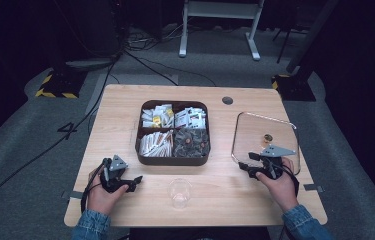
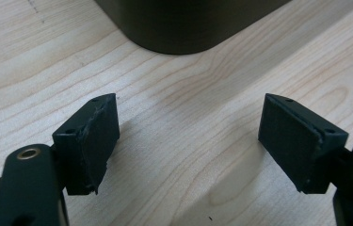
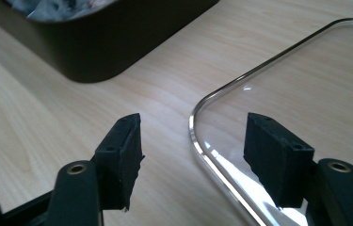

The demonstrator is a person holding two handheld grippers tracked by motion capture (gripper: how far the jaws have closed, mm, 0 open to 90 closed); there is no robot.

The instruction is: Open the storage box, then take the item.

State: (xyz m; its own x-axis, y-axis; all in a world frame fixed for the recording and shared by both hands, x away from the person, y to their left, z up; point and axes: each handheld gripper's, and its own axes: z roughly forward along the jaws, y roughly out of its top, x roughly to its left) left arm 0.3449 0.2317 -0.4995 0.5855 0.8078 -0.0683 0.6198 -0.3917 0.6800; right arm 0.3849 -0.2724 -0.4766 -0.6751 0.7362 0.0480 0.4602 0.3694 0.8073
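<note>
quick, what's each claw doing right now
Left claw: open, nothing between its jaws, over bare table.
Right claw: open, holding nothing; its jaws straddle the clear lid's rim.

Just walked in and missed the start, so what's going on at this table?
A person holds a gripper in each hand at a wooden table. The right gripper is open, its jaws either side of the near edge of a clear lid lying flat beside a dark box of packets. The left gripper is open over bare wood near the box's corner, holding nothing. A clear plastic cup stands untouched between the hands.
</note>
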